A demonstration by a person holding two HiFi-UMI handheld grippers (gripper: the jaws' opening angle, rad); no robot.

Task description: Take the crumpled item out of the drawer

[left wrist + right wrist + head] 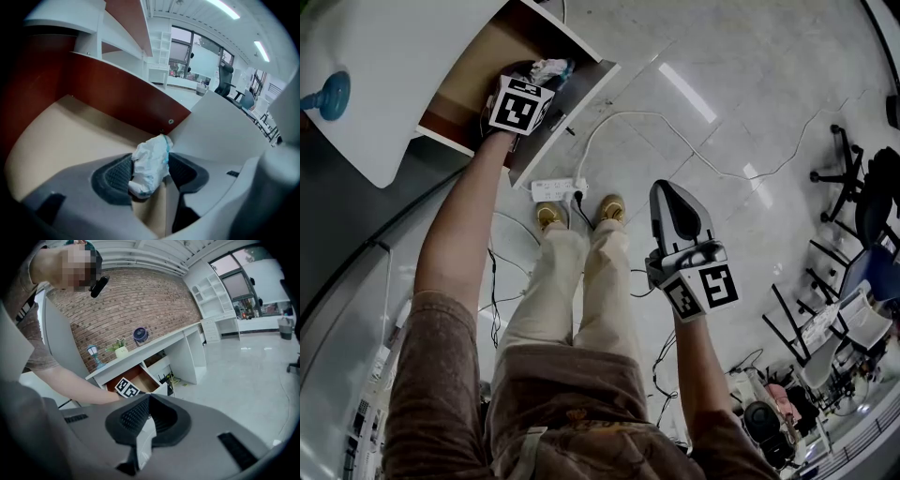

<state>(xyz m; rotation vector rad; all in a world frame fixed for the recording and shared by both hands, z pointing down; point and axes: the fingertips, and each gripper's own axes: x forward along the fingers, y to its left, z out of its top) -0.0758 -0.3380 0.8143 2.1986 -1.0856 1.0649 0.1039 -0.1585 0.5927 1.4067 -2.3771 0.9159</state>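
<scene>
The crumpled item (pixel 150 164), a white wad with a blue-green edge, lies near the front right corner of the open wooden drawer (pixel 61 131). My left gripper (pixel 150 172) is reached down into that drawer, and both dark pads press on the wad's sides. In the head view the wad (pixel 551 67) shows just beyond the left gripper (pixel 542 77) and its marker cube, inside the drawer (pixel 572 112). My right gripper (pixel 668 190) hangs over the floor to the right, well away from the drawer, jaws together and empty. The right gripper view shows its tips (pixel 149 401) closed, with the drawer (pixel 140 376) beyond.
A white desk top (pixel 384 56) with a blue stand (pixel 328 94) overhangs the drawer. A power strip (pixel 558 189) and cables lie on the floor by the person's feet. Office chairs (pixel 862 187) stand at the right.
</scene>
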